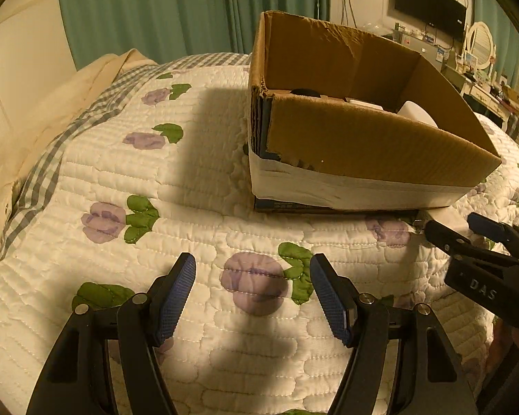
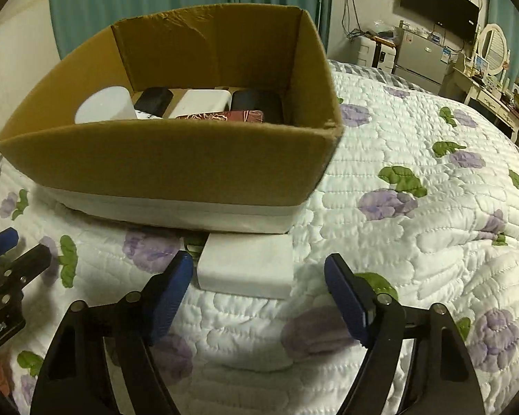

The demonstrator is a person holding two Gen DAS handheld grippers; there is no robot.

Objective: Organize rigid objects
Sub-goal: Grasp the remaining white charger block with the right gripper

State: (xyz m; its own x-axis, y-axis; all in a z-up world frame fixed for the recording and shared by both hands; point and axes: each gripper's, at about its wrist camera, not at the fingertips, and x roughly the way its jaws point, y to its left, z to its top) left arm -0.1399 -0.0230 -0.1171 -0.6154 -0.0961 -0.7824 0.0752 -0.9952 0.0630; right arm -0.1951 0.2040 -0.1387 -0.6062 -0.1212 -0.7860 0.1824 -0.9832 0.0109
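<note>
A brown cardboard box (image 2: 162,169) stands on the quilted bed, also seen in the left wrist view (image 1: 370,145). Inside lie a white cylinder (image 2: 103,105), black cases (image 2: 257,103), a white case (image 2: 200,103) and a dark red patterned case (image 2: 225,116). A white rectangular block (image 2: 245,266) lies on the quilt just in front of the box. My right gripper (image 2: 259,269) is open, its fingers on either side of the block's near end, not touching it. My left gripper (image 1: 252,269) is open and empty over the quilt, left of the right gripper (image 1: 449,226).
The floral quilt (image 2: 415,242) covers the bed. Green curtains (image 1: 155,10) hang behind. A TV (image 2: 439,3), fridge (image 2: 418,58) and dresser with mirror (image 2: 491,48) stand at the far right. A checked sheet and beige pillow (image 1: 52,103) lie at the left.
</note>
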